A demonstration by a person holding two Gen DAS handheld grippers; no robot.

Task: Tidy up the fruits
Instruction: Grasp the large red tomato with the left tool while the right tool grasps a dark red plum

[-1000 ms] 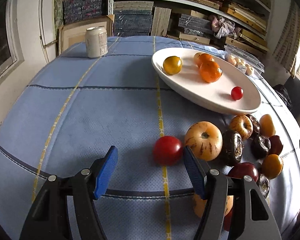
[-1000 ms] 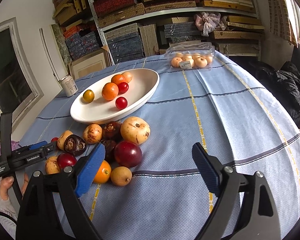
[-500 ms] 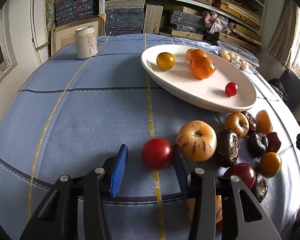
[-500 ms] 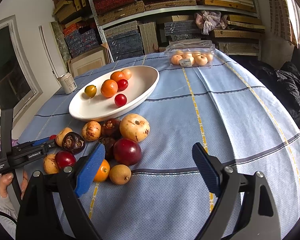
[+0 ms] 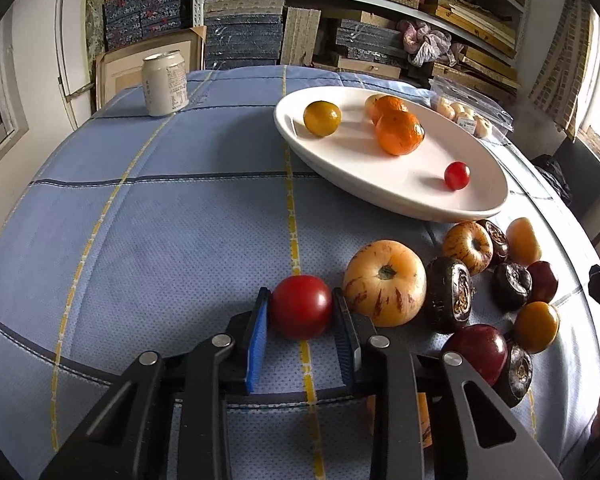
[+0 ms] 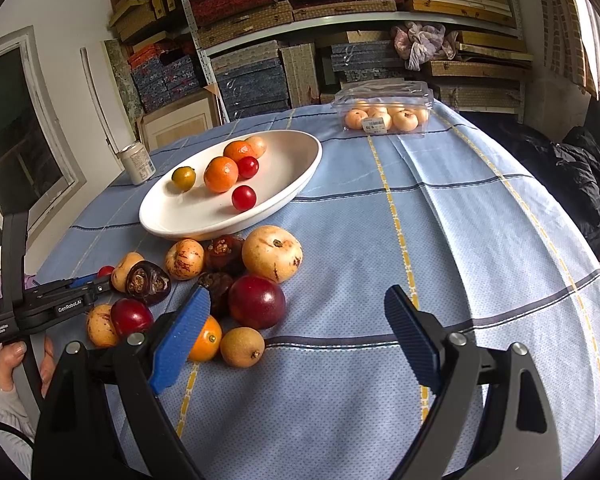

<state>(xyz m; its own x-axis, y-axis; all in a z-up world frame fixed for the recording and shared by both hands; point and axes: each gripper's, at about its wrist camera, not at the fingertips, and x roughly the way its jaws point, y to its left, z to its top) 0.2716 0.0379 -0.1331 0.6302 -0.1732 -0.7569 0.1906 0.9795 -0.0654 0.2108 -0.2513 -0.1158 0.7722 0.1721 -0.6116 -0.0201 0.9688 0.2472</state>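
The red tomato (image 5: pixel 301 306) sits on the blue checked tablecloth (image 5: pixel 160 220), on the near side of the white oval dish (image 5: pixel 476 200), and my left gripper (image 5: pixel 302 320) is clenched on it, one blue pad against each flank. Just beside the tomato, on the side toward the loose heap, lies a large striped yellow fruit (image 5: pixel 385 282); past it cluster dark purple fruits (image 5: pixel 449 294), a deep red plum (image 5: pixel 476 350) and small orange ones (image 5: pixel 537 321), all on the cloth below the dish's near rim. In the dish: a yellow-green citrus (image 5: pixel 321 118), two mandarins (image 5: pixel 399 132), a pale fruit behind them, and two small red tomatoes (image 6: pixel 244 197), seen best from the right wrist. Beyond the dish stands a clear plastic clamshell (image 6: pixel 384 110) holding pale round fruits. A drinks can (image 5: pixel 165 83) stands upright to the dish's far left. My right gripper (image 6: pixel 296 332) hangs over bare cloth with its jaws spread wide and nothing between them.
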